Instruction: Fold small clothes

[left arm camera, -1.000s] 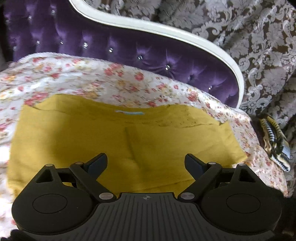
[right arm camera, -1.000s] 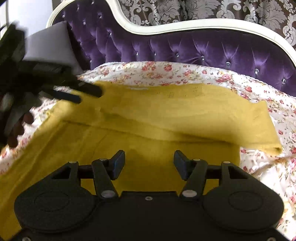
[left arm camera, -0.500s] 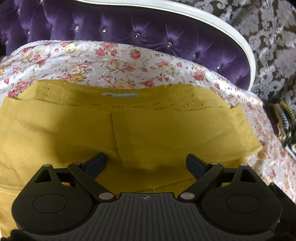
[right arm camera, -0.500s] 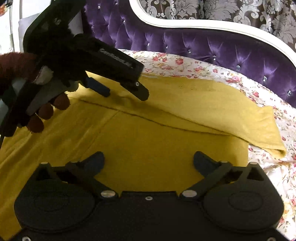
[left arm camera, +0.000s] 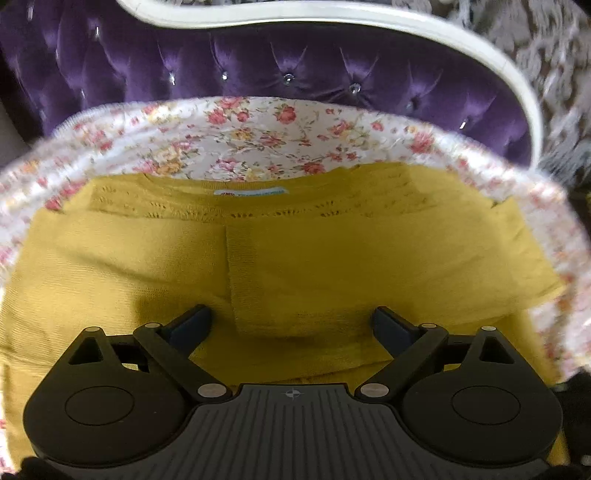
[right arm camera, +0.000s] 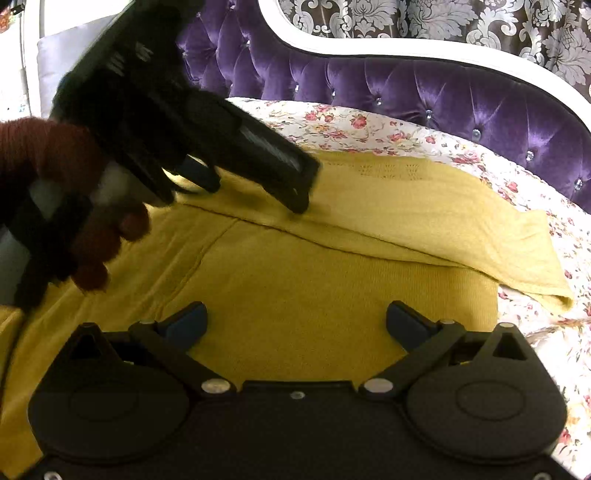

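Observation:
A mustard-yellow knit garment [left arm camera: 314,266] lies flat on the floral sheet [left arm camera: 258,140], its neck label [left arm camera: 251,192] at the far edge. A sleeve [right arm camera: 424,225] is folded across its upper part, the cuff end reaching right. My left gripper [left arm camera: 291,321] hovers open low over the garment's middle, nothing between its fingers. In the right wrist view the left gripper [right arm camera: 255,192] is held by a hand in a dark red glove [right arm camera: 99,251], one fingertip close to the sleeve's fold edge. My right gripper [right arm camera: 295,319] stands wide open above the garment's body [right arm camera: 314,295], holding nothing.
A purple tufted headboard [right arm camera: 443,96] with a white frame [left arm camera: 406,26] bounds the far side. Patterned damask fabric [right arm camera: 443,18] hangs behind it. A grey pillow [right arm camera: 59,62] sits at the far left. Bare floral sheet [right arm camera: 546,350] shows to the right of the garment.
The right gripper's jaws have spread from partly open to wide. The left gripper has swung rightward and lower across the garment, toward the folded sleeve, now facing the neck label squarely.

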The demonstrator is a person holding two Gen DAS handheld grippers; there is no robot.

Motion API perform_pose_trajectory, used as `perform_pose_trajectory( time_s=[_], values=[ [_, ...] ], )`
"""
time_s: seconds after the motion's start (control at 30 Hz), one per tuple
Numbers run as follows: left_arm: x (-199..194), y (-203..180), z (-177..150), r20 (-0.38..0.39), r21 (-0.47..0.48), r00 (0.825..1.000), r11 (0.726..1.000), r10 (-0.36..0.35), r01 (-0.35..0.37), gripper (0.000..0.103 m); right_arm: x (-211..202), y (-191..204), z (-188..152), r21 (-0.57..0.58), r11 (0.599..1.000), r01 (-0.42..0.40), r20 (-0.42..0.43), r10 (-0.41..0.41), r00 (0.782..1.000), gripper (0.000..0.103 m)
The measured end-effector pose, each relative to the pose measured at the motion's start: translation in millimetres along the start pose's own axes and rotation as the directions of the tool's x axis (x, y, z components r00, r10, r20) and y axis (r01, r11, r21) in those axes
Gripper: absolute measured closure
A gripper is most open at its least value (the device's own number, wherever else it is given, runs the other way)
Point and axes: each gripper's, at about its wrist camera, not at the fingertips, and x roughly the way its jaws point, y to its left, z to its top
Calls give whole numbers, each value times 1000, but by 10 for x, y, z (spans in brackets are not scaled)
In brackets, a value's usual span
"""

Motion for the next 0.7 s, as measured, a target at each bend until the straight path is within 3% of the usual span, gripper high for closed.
perform_pose_trajectory(
  time_s=[0.1, 0.4, 0.5, 0.6, 0.7],
  values=[
    [3, -180, -44, 33, 65, 999, 997, 43, -45, 8, -1, 2, -3, 1, 1000, 0, -1, 0, 1000, 1],
    [-3, -171, -33, 46, 33, 999, 999, -20, 18, 10, -6, -2, -5, 2, 1000, 0, -1, 0, 1000, 0],
    [-45, -95, 36, 44, 14, 994, 995, -99, 99, 23, -7, -2, -7, 1, 1000, 1, -1, -1, 1000, 0],
    [-73, 63, 150, 35, -48, 970, 969, -240, 242, 23, -8, -2, -9, 2, 1000, 2, -1, -2, 1000, 0],
    [-36, 237, 249, 25, -137, 946, 936, -323, 323, 23, -9, -6, -12, 2, 1000, 2, 0, -2, 1000, 0]
  ],
)
